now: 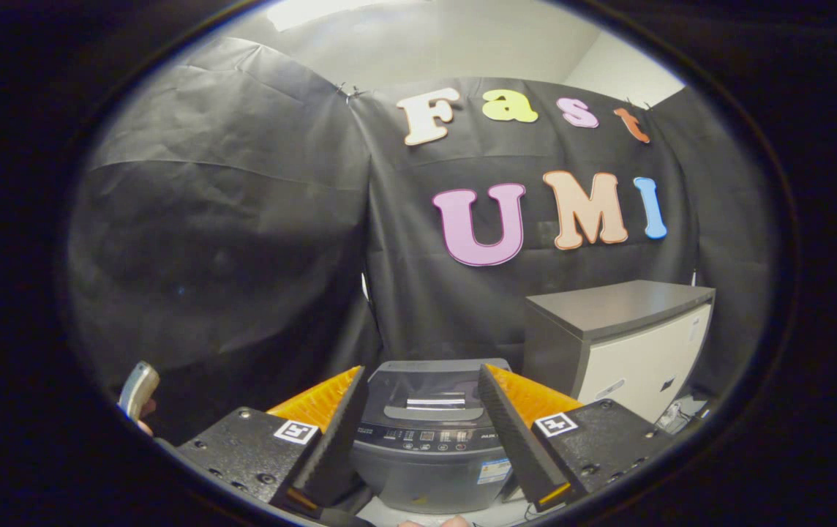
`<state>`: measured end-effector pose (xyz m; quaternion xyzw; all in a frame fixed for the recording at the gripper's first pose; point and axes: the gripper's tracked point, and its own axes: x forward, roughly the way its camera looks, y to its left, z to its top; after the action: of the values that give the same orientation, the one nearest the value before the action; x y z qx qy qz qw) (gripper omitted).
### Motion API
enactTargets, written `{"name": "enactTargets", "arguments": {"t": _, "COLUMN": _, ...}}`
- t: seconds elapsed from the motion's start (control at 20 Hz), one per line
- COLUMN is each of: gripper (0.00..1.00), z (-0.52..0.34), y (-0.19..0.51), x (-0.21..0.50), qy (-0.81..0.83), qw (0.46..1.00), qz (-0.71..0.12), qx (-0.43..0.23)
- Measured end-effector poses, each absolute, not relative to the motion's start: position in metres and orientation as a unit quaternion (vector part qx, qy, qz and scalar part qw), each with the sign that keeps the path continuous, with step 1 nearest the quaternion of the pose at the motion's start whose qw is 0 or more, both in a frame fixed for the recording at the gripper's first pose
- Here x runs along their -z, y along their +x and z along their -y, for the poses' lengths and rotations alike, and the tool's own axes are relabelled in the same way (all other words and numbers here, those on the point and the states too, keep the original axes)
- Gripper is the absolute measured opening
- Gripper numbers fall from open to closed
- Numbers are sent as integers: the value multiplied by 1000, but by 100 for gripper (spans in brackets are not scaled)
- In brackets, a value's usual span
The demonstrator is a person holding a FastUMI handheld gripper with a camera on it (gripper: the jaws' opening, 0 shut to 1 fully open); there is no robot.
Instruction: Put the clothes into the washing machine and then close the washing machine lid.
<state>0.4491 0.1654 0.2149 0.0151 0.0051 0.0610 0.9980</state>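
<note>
Hovering above and in front of the washing machine (426,439), gripper (422,432) spread wide with nothing held between its 2 fingers. Left finger (331,432) and right finger (517,439) both black with orange ribbed outer faces, well apart, framing the machine's top in the gap. Square black-and-white marker tags on both finger mounts (295,431). Dark grey small top-loader seen straight ahead between the fingers, lid (433,388) down flat and closed, pale handle strip (437,402) across its front part. Control panel (429,437) running along the front edge of the top, below the lid; buttons too small to tell. Sticker (493,470) on the front wall near the right finger, not readable. Machine sitting on a pale surface (404,516), just a sliver seen under its front. No clothes seen on or beside the machine; can't tell where they are. Grey-topped white cabinet (620,344) beyond the right finger, near the machine's right side, apart from it. Some cables or small clutter (671,417) at the cabinet's foot, blurred. Part of a hand (144,424) holding a pale grey curved object (138,389) off beyond the left finger mount, can't tell what it is. Fingertips (433,522) just visible below the machine's front.
</note>
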Motion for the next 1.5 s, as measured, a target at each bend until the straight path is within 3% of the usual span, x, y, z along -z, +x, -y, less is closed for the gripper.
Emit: {"name": "enactTargets", "arguments": {"t": 1.5, "gripper": 92, "z": -154, "y": 379, "x": -144, "qy": 7, "qw": 1000, "qz": 0, "qx": -9}}
